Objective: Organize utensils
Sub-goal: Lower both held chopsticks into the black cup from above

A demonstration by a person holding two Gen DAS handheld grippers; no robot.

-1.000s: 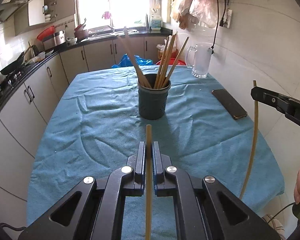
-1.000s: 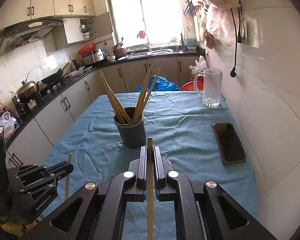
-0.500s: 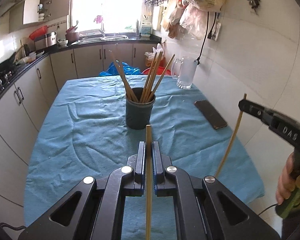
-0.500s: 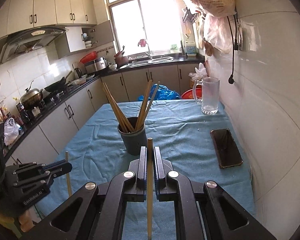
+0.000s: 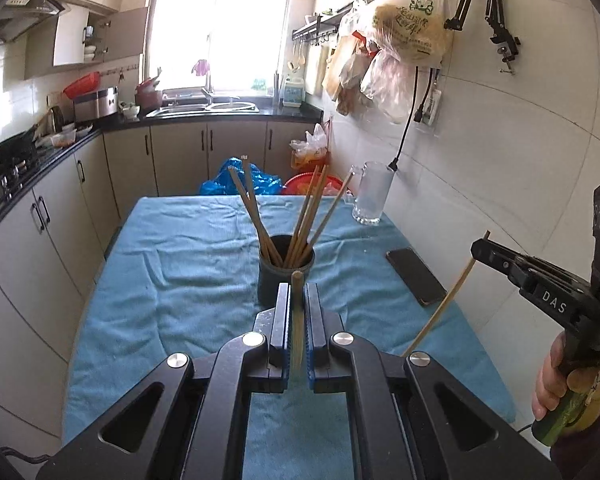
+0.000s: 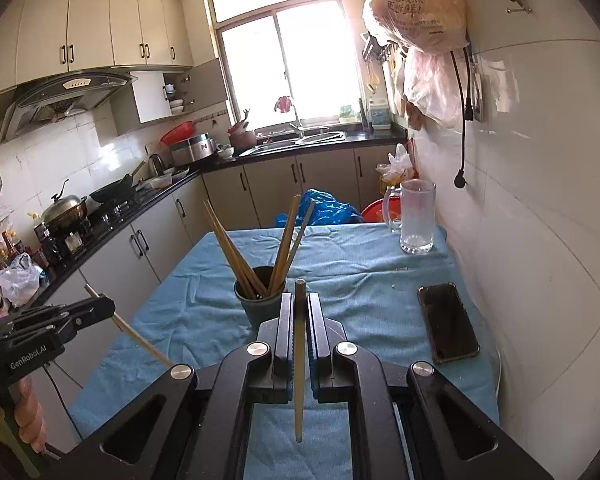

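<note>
A dark round holder stands mid-table with several wooden chopsticks leaning out of it. My left gripper is shut on one chopstick, held upright just in front of the holder. In the right wrist view it is at the left with its chopstick slanting down. My right gripper is shut on another chopstick. In the left wrist view that gripper sits at the right, its chopstick hanging slanted over the table's right side.
A blue cloth covers the table. A black phone lies on its right side, and a glass mug stands at the far right corner. Kitchen counters run along the left and back; a tiled wall borders the right.
Both grippers have risen with their chopsticks, so the table and holder look smaller and lower. The right gripper's chopstick now slants more in the left wrist view.
</note>
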